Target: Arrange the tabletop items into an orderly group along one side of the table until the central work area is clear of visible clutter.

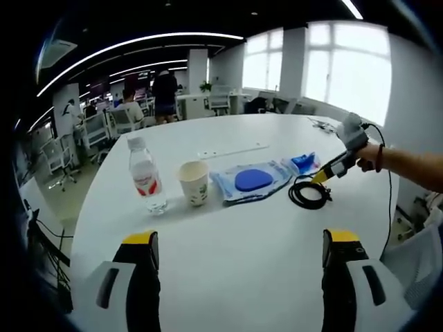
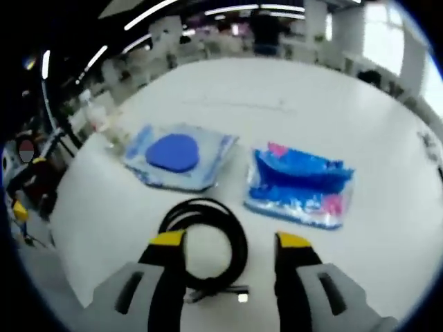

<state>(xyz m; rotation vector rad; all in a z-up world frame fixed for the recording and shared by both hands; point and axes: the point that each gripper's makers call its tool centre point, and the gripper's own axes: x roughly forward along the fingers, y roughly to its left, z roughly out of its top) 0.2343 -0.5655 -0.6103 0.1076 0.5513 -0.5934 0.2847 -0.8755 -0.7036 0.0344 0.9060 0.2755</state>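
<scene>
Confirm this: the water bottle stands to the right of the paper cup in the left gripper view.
Not right. In the left gripper view the water bottle stands to the left of the paper cup, not the right; both are upright on the white table.

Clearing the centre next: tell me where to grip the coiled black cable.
Probably best to pinch the coiled black cable across its bundled near arc, coming straight down. It lies flat on the white table, between the open jaws of the right gripper.

We log, left gripper view: table (image 1: 228, 263) bears row well ahead of fingers (image 1: 142, 252): bottle (image 1: 146, 176), cup (image 1: 194, 182), wipes pack (image 1: 250, 181), small pouch (image 1: 303, 163), cable coil (image 1: 309, 193). Right gripper view: coil between fingers (image 2: 168, 252), pouch ahead-right, wipes pack ahead-left.
</scene>
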